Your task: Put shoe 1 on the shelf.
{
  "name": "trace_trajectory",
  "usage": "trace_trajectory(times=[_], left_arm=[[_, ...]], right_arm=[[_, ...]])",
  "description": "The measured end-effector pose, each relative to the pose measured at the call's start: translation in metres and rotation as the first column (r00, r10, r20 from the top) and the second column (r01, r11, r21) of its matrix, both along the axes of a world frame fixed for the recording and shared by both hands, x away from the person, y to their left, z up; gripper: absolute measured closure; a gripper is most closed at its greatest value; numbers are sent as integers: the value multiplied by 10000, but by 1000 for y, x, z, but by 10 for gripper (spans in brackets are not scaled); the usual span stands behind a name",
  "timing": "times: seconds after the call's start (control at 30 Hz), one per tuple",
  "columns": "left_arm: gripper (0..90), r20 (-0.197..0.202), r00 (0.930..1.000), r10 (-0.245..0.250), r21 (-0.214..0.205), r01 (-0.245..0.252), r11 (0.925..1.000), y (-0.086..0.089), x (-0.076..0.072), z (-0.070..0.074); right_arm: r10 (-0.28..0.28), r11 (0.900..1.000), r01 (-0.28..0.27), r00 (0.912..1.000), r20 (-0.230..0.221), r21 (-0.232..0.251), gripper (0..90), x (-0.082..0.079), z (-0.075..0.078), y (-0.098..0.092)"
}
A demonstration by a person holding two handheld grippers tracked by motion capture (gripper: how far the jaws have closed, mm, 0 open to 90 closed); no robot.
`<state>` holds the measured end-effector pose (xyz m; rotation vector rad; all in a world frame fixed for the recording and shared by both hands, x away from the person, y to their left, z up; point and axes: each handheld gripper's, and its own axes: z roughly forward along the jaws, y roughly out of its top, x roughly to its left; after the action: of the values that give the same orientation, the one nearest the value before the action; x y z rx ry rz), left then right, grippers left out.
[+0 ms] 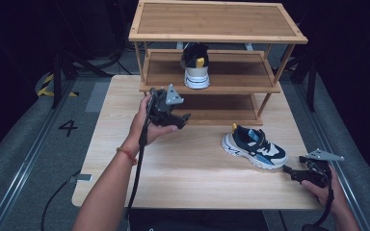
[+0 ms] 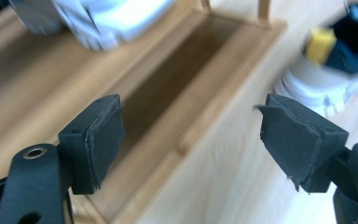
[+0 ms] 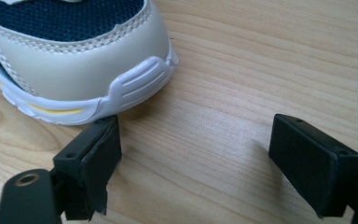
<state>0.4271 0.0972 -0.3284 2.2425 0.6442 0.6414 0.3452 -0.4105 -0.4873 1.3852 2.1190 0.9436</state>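
on the floor, a "4" mark.

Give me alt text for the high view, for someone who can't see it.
A person at a wooden table holds two grippers, both open and empty: the left gripper near a three-tier wooden shoe rack, the right gripper just beside the toe of a navy and white sneaker. A matching sneaker sits on the rack's middle shelf.
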Motion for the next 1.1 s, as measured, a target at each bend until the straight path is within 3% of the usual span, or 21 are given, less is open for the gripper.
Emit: trace_trajectory(times=[0.07, 0.2, 0.27, 0.37, 0.43, 0.47, 0.63, 0.87, 0.9, 1.03, 1.1], left_arm=[[222, -204, 9998, 28, 81, -26, 10000, 9, -12, -13], [225, -458, 9990, 19, 692, 13, 9976, 27, -36, -39], [226, -573, 9983, 102, 857, -53, 9963, 35, -46, -50], [228, -644, 9977, 187, 1037, -119, 9945, 46, -58, -66], [231, -907, 9953, 336, 1029, -242, 9944, 55, -68, -81], [231, -907, 9953, 336, 1029, -242, 9944, 55, -68, -81], [225, -1473, 9868, 666, 1573, -431, 9866, 75, -87, -109], [220, -1971, 9761, 919, 1478, -631, 9870, 96, -101, -131], [221, -2108, 9735, 887, 1186, -646, 9908, 101, -104, -134], [212, -2168, 9718, 924, 972, -727, 9926, 107, -107, -139], [211, -2355, 9671, 966, 611, -845, 9945, 112, -107, -142]], right_arm=[[149, 9999, -149, 9999, -13, -54, 174, 0, 0, -1], [337, 9986, -355, 9984, -449, -383, 180, 1, 6, -1], [565, 9969, -588, 9975, -434, -530, 228, 0, 7, 0], [858, 9953, -880, 9950, -510, -405, 218, -1, 10, 0], [995, 9947, -1004, 9942, -410, -215, 228, -3, 17, -1], [995, 9947, -1004, 9942, -410, -215, 228, -3, 17, -1], [1117, 9937, -1117, 9937, 27, -70, 267, -6, 44, 0], [1678, 9858, -1677, 9849, 435, -64, 282, -1, 70, 24], [2019, 9794, -2016, 9778, 563, -101, 286, 2, 77, 34], [2346, 9721, -2343, 9691, 762, -129, 292, 7, 87, 48], [2708, 9626, -2700, 9577, 972, -211, 301, 12, 97, 63]])
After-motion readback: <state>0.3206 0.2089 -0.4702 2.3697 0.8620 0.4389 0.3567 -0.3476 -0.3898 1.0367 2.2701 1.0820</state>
